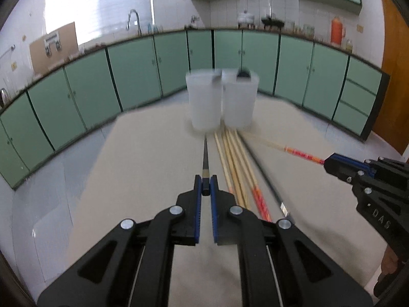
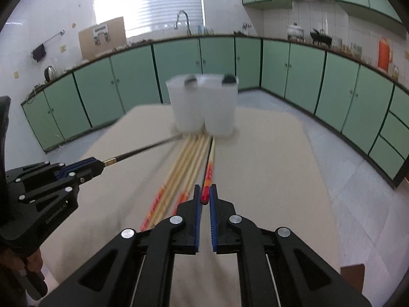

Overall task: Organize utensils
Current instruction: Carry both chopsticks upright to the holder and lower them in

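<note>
Left wrist view
Left gripper (image 1: pixel 205 185): jaws drawn narrow, clamped on the butt end of a black chopstick (image 1: pixel 205 157) that points ahead at the cups.
Right gripper (image 1: pixel 329 163): at the right edge, pinching the red-patterned end of a pale chopstick (image 1: pixel 286 149) that slants toward the cups.
Loose chopsticks (image 1: pixel 234 161): a bundle of wooden ones lying on the beige table (image 1: pixel 143 158), just right of the black one, tips near the cups.
Cups (image 1: pixel 221 99): two frosted white ones, side by side and touching, at the far end of the table; blurred.

Right wrist view
Right gripper (image 2: pixel 205 197): jaws narrow, holding the red end of its chopstick.
Left gripper (image 2: pixel 98 166): at the left, closed on the black chopstick just behind its gold band.
Loose chopsticks: between the two held ones, flat on the table.
Green cabinets (image 2: pixel 179 69): line the walls behind.
</note>
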Demonstrator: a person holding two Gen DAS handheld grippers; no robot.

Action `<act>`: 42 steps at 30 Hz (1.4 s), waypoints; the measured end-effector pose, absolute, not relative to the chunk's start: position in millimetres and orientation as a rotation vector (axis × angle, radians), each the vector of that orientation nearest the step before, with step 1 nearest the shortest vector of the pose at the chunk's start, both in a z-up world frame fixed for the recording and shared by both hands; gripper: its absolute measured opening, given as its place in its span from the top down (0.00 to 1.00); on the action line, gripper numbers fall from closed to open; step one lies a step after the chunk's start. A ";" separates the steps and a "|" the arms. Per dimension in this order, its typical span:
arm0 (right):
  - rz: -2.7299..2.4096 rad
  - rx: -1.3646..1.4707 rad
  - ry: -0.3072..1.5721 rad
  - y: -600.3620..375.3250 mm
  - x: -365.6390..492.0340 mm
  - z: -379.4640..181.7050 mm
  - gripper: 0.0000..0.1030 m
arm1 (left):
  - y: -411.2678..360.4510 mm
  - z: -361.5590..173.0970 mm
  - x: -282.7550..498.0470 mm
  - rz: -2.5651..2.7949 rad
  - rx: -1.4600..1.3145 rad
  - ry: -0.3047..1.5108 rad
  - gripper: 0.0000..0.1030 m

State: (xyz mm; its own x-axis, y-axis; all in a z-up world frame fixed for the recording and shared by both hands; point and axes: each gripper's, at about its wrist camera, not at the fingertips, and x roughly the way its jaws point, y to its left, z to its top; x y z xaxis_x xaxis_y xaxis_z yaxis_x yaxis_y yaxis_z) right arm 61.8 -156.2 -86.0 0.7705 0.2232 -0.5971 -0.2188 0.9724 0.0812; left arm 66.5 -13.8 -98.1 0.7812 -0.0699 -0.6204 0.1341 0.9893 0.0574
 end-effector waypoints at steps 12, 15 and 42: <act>0.270 -0.046 0.520 -146.8 73.3 -18.7 0.94 | -20.7 -18.8 73.1 -0.140 0.071 0.475 0.94; 0.268 -0.058 0.504 -147.0 79.6 -7.2 0.94 | -22.7 -9.3 81.8 -0.146 0.059 0.464 0.94; 0.358 -0.037 0.477 -164.0 149.8 49.3 0.95 | -10.9 40.5 124.1 -0.161 0.009 0.383 0.94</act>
